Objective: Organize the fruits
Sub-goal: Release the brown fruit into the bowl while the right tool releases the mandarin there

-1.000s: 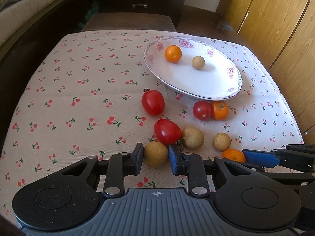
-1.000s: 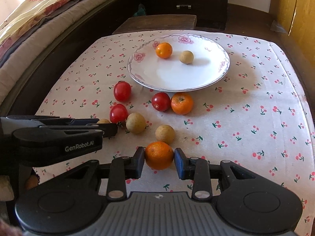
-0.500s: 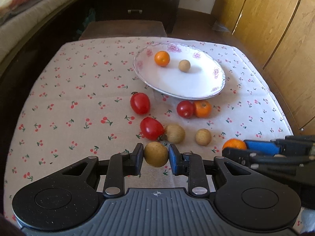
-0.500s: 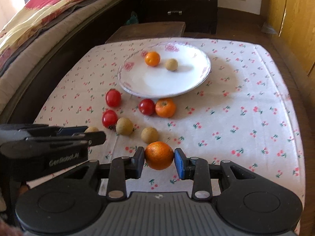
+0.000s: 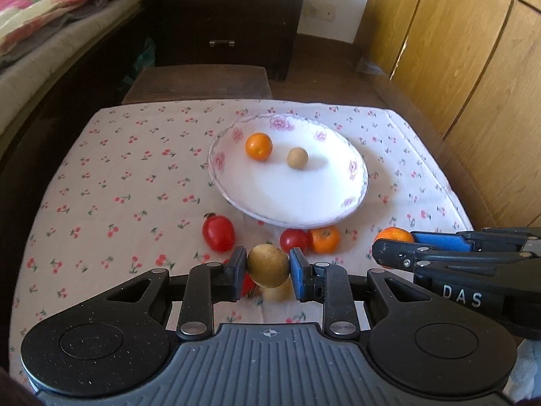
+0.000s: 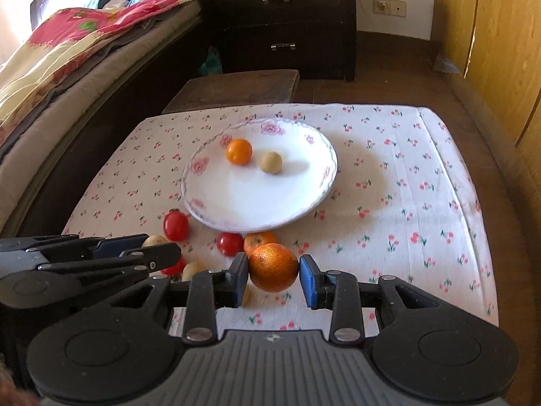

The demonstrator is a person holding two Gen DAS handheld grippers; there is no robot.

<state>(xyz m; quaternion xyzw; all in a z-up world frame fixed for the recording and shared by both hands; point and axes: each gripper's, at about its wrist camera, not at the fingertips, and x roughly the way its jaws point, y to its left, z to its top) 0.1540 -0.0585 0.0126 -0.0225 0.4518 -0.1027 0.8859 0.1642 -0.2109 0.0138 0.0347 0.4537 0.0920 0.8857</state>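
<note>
- The left gripper [image 5: 268,269] has its jaws closed on a round tan-brown fruit [image 5: 268,265], held clear above the cherry-print tablecloth [image 5: 111,182].
- The right gripper [image 6: 274,272] is clamped on a round orange citrus fruit [image 6: 273,266], also off the cloth.
- Step in hand, as I judge it: carrying both fruits toward the white floral-rimmed plate [image 5: 351,203], which lies ahead and already holds a small orange fruit [image 5: 258,146] and a small tan ball-shaped fruit [image 5: 297,158].
- Next: reach over the plate's near rim, lower, and release gently so neither rolls off.
- Red tomatoes [image 5: 218,233] and another orange fruit [image 5: 324,239] wait beside the plate.
</note>
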